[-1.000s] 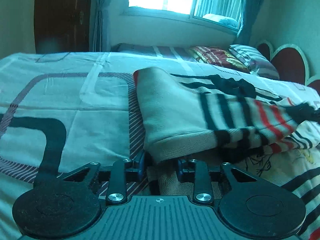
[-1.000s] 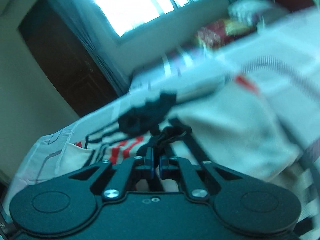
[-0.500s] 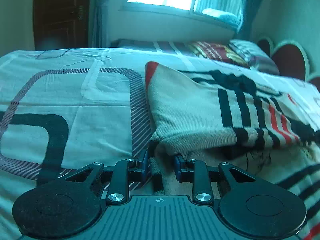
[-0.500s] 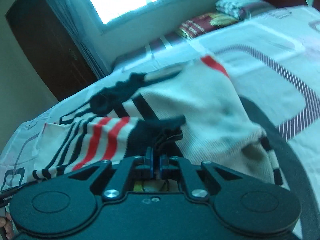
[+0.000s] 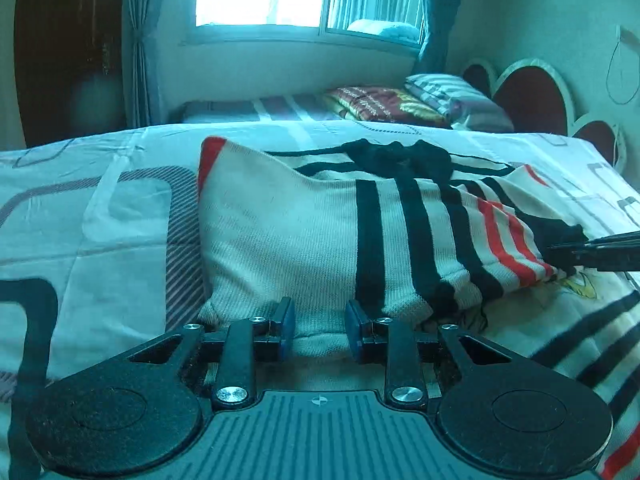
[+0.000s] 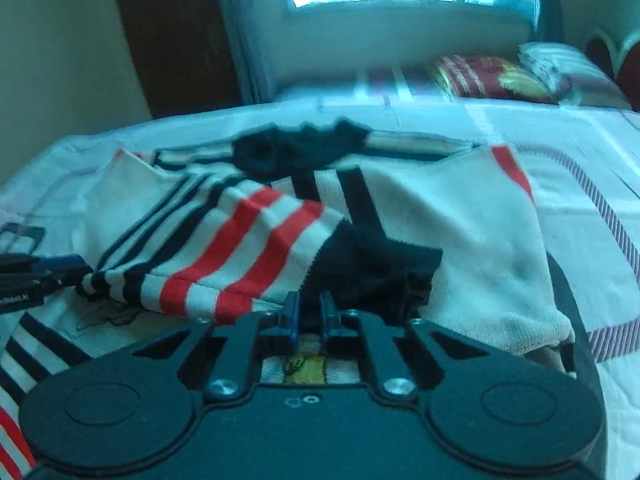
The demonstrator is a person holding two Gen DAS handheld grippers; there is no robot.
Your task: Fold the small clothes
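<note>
1 striped sweater (image 5: 320, 236) (cream, with black and red bands), folded over on the bedsheet (image 5: 100, 232). 2 grippers on its near hem: left gripper (image 5: 319, 330) clamps the cream edge, right gripper (image 6: 308, 320) pinches the black cuff. 2 pillows (image 5: 420, 100) beyond the sweater.

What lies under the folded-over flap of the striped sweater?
Under the striped sweater flap, a strip of its lower layer shows, printed with a yellow cartoon. The rest is covered, and the bedsheet beneath cannot be seen.
</note>
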